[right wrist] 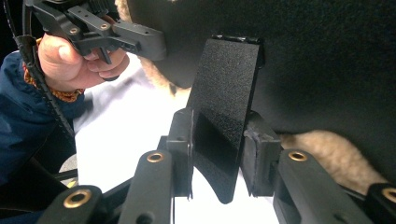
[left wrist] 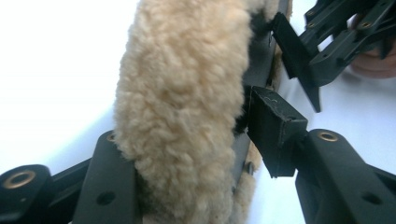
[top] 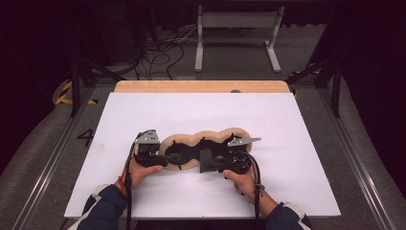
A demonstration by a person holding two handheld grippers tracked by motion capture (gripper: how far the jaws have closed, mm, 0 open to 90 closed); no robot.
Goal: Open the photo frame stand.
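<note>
Right claw (right wrist: 217, 154) clenches the black strap (right wrist: 224, 116); left claw (left wrist: 196, 149) straddles the fleece pad (left wrist: 182, 107), grip unclear.

Left gripper view: fleece pad (left wrist: 180, 112) cut off at 12 and 6 o'clock edges, hides own left jaw's tip. Right gripper view: black strap (right wrist: 224, 112) hides pad faces; black lining runs off at 3 o'clock.
</note>
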